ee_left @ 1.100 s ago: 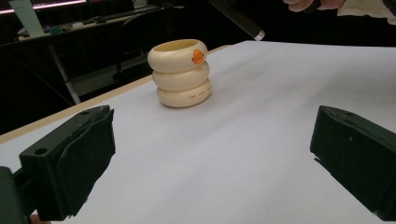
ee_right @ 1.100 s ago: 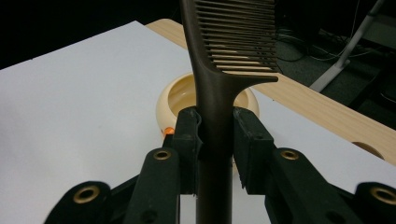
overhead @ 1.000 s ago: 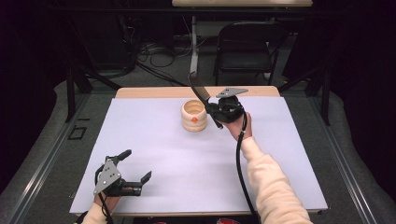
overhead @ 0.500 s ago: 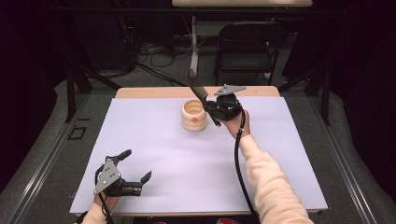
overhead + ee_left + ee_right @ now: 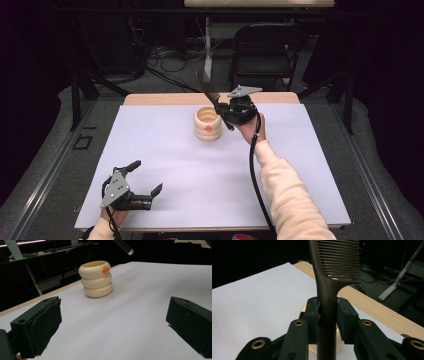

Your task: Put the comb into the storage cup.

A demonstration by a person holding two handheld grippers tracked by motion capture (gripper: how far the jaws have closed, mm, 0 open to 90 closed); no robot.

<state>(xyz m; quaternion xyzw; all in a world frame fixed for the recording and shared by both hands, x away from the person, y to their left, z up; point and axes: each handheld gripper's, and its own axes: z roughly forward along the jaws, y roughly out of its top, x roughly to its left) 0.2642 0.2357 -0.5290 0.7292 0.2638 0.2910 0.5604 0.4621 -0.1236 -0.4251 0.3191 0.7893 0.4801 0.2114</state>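
The right gripper (image 5: 227,107) was clenched on the handle of a brown comb (image 5: 329,295), its pads pressing the shaft from both sides just below the teeth, so the toothed end stood up and away beyond the jaws. Under it lay the white tabletop (image 5: 300,170), the largest thing in reach, and just below and beside the gripper stood the cream ringed cup (image 5: 207,124), upright, its open mouth close to the lower end of the comb. The left gripper (image 5: 142,186) rested released on the near edge, jaws wide apart with nothing between them, the cup well ahead of it.

The comb looked light, stiff and thin; its smooth handle could twist in a pinch, so the hold on the thick shaft near the teeth seemed the sound place, never the fine teeth, which would bend. The cup seemed light and apt to tip if nudged.

Against the earlier picture, little differed: the right gripper sat much where it had, the comb at about the same tilt, the left unmoved
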